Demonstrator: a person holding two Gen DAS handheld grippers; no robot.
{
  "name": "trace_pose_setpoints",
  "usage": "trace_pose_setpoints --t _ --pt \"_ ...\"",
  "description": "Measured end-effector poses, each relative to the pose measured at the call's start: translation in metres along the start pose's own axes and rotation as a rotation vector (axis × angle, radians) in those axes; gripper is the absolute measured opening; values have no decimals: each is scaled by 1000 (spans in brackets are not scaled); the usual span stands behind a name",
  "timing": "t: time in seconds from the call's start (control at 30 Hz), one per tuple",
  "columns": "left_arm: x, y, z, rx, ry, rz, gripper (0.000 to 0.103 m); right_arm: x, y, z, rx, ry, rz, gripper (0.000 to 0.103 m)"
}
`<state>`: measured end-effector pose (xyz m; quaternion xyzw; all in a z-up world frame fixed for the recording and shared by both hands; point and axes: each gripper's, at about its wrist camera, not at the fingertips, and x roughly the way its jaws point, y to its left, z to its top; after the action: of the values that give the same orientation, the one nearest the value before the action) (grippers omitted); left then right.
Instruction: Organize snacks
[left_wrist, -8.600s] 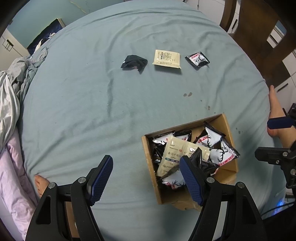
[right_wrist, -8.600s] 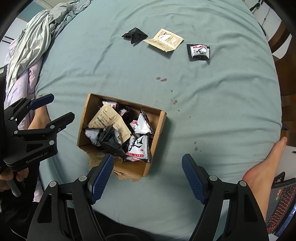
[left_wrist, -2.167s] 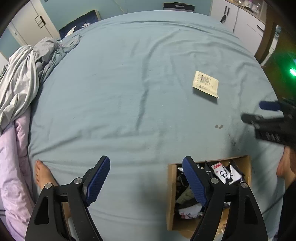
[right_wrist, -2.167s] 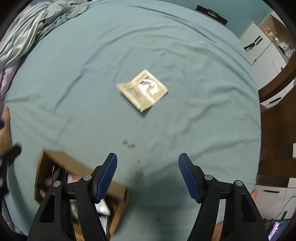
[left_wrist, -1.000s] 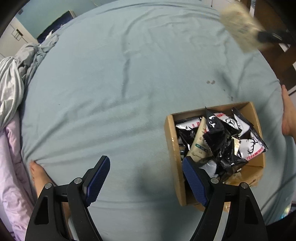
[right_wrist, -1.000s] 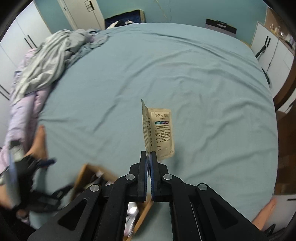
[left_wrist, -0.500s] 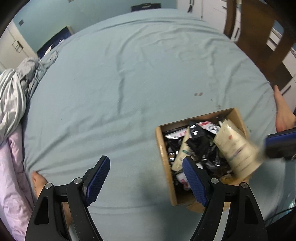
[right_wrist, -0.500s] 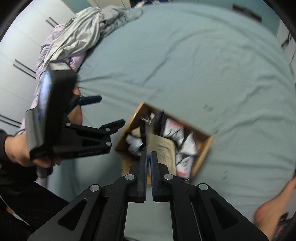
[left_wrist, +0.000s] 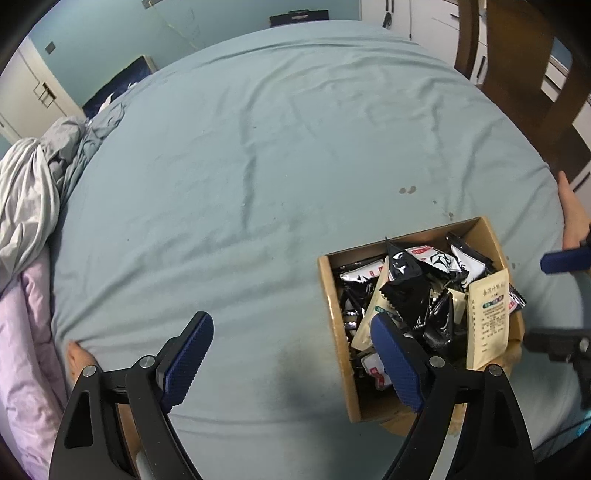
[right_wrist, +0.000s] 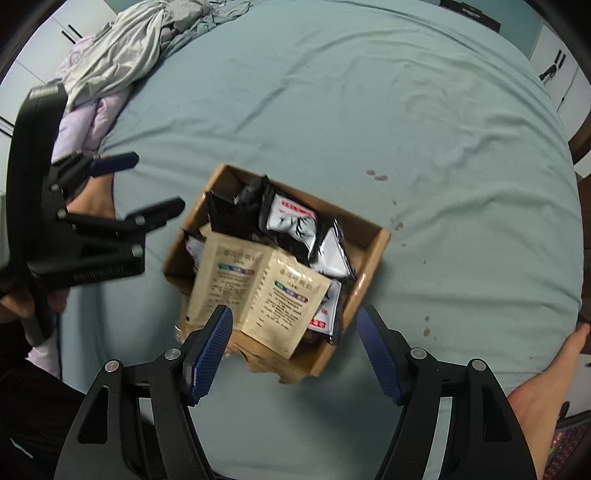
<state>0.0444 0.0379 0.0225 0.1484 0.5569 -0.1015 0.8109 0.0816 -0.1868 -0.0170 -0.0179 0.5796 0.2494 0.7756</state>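
Note:
A cardboard box (right_wrist: 373, 251) (left_wrist: 334, 306) full of black-and-white snack packets sits on the blue-grey bedsheet. A beige packet (right_wrist: 288, 302) (left_wrist: 487, 317) lies on top at the box's near edge, beside a second beige packet (right_wrist: 225, 273). My right gripper (right_wrist: 295, 354) is open and empty just above the box's near side; it shows at the right edge of the left wrist view (left_wrist: 561, 299). My left gripper (left_wrist: 291, 362) is open and empty, its right finger (left_wrist: 395, 362) over the box's left part; it shows in the right wrist view (right_wrist: 136, 184).
Crumpled grey and lilac bedding (left_wrist: 26, 192) (right_wrist: 122, 51) lies at the left edge of the bed. A wooden chair (left_wrist: 517, 74) stands at the far right. Small dark stains (left_wrist: 406, 190) mark the sheet beyond the box. A bare foot (right_wrist: 546, 380) rests at the right.
My right gripper has opened and let go of the beige packet, which now lies on top of the packets in the box. My left gripper stays open.

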Motion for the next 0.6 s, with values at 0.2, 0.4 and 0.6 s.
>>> trace_pose_setpoints --t 0.2,0.4,0.6 --pt "-2 -6 -1 10 -6 6 88 -2 10 -2 -10 -30 -15 70" --pt "-5 -10 -3 39 -23 8 88 -5 14 -12 -5 -22 -19 70" --pt "-2 -10 -3 36 -7 25 88 -5 12 -11 2 -21 -24 70"
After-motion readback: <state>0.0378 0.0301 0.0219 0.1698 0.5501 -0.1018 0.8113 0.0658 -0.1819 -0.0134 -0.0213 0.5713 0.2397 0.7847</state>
